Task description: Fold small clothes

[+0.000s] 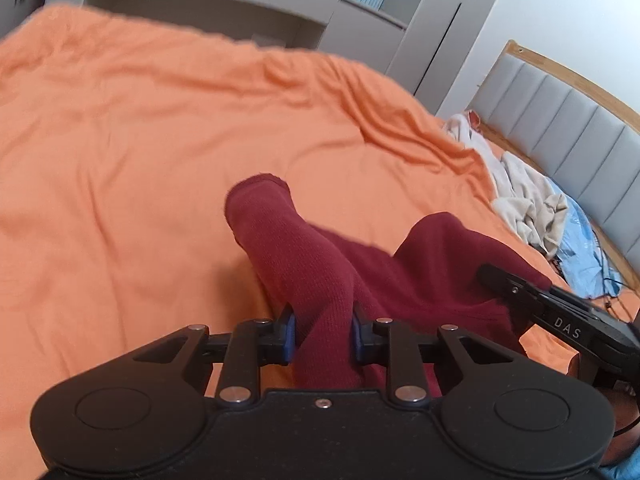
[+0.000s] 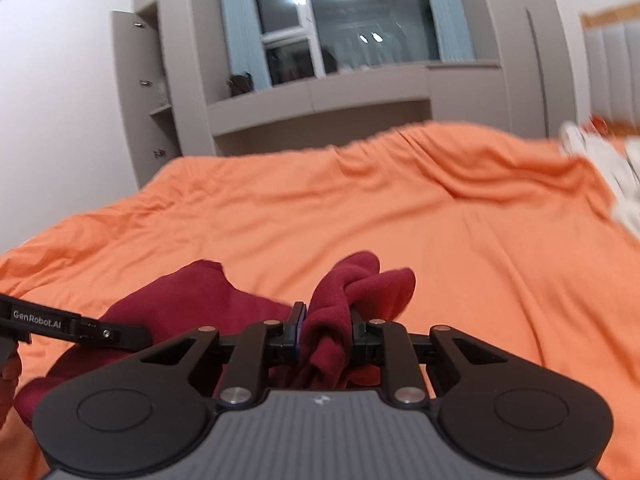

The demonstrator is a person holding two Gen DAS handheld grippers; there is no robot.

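Observation:
A dark red knit garment is held up over the orange bedspread. My left gripper is shut on one bunched part of it, with a tube-like end sticking forward. My right gripper is shut on another bunched part of the same garment. In the left wrist view the right gripper comes in from the right against the cloth. In the right wrist view the left gripper comes in from the left, and red cloth hangs between the two.
A pile of white and light blue clothes lies on the bed near the grey padded headboard. Grey cabinets and shelves and a window stand beyond the bed's far edge.

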